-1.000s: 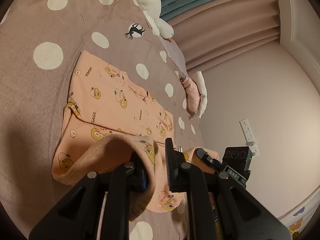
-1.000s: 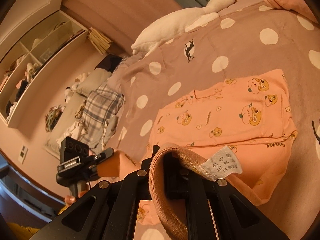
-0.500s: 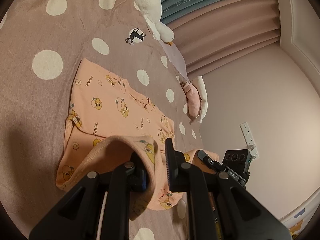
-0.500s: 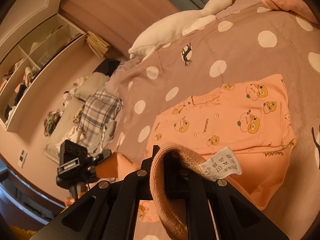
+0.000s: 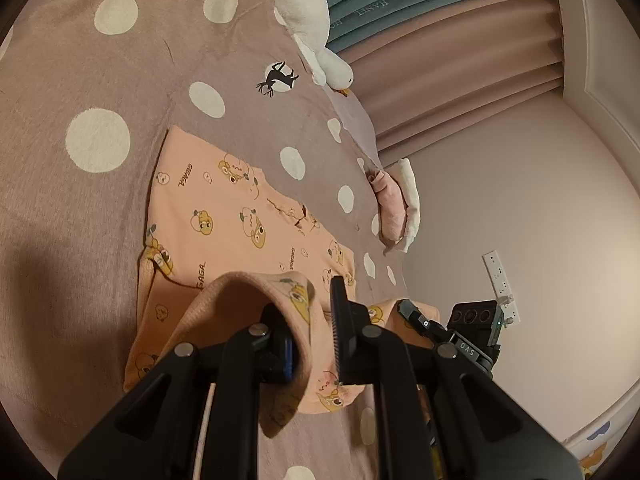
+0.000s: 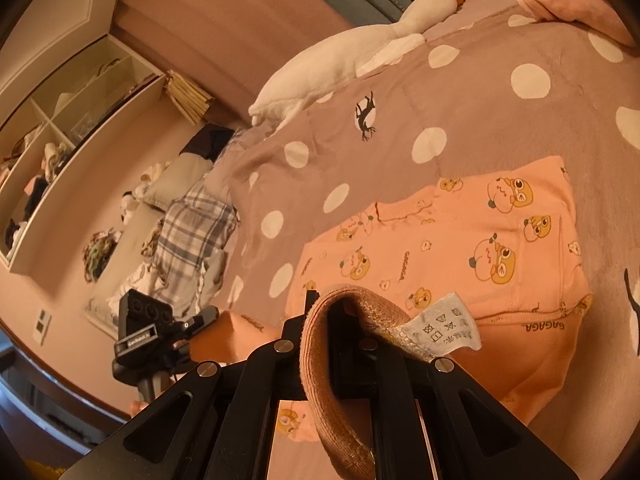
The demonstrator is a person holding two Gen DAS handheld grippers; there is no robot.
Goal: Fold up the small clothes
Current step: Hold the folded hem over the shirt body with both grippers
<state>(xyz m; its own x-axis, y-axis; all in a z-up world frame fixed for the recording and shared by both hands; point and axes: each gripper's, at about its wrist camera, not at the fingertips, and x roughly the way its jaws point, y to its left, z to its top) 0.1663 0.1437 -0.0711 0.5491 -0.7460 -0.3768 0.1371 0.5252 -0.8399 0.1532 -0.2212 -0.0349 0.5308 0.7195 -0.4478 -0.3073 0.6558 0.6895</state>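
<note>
1. You are mid-fold: both grippers have the near waistband edge of the small peach cotton garment printed with cartoon bears (image 5: 248, 216) lifted off the mauve bedspread with white polka dots (image 5: 96, 80), while the rest of the garment lies flat on the bed.
2. Your left gripper (image 5: 316, 344) has its jaws pinching the ribbed hem at one corner; the cloth drapes between them.
3. Your right gripper (image 6: 344, 344) has its jaws pressed together on the ribbed waistband beside the white care label (image 6: 444, 326).
4. The next move, as I judge it, calls for carrying both corners forward together, level with each other, over the flat half toward its far edge, then lowering them so the edges line up before you let go. Uneven hands would skew the crease.
5. Containers: the open white wall shelf (image 6: 60, 120) holds heaped clothes in its compartments; what each item is, I cannot tell.
6. A long white plush goose (image 6: 360, 48) lies further up the bed, well apart from the garment.
</note>
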